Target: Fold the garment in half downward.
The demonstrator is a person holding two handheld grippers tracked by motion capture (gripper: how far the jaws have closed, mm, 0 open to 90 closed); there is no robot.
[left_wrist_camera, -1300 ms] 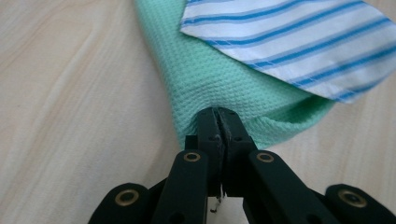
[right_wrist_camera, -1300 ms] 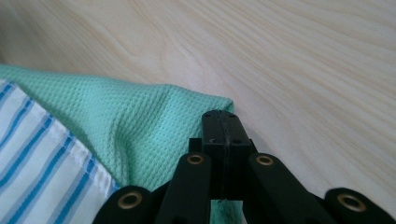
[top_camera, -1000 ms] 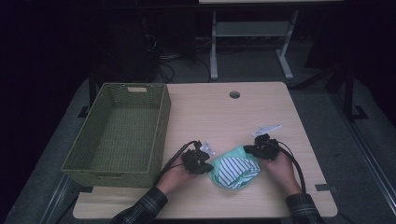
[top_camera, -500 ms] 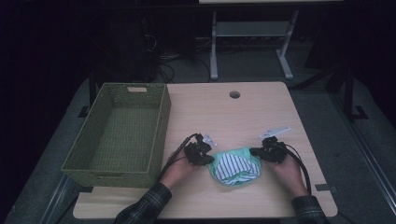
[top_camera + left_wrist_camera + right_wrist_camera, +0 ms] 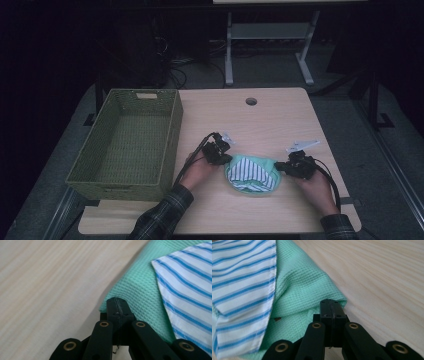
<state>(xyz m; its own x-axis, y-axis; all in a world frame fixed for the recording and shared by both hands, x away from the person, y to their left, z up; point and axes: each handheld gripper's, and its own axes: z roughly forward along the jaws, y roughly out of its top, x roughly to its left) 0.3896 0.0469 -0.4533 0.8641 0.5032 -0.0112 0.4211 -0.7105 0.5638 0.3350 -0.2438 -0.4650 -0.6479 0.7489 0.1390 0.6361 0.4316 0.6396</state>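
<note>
Left gripper (image 5: 223, 157) jaws fully closed, pinching left edge of green waffle cloth (image 5: 252, 173). Right gripper (image 5: 283, 167) likewise clamped tight on cloth's right corner. Cloth, with blue-striped white fabric (image 5: 250, 172) on top, lies on wooden table (image 5: 270, 120), right of wicker basket (image 5: 131, 140).
</note>
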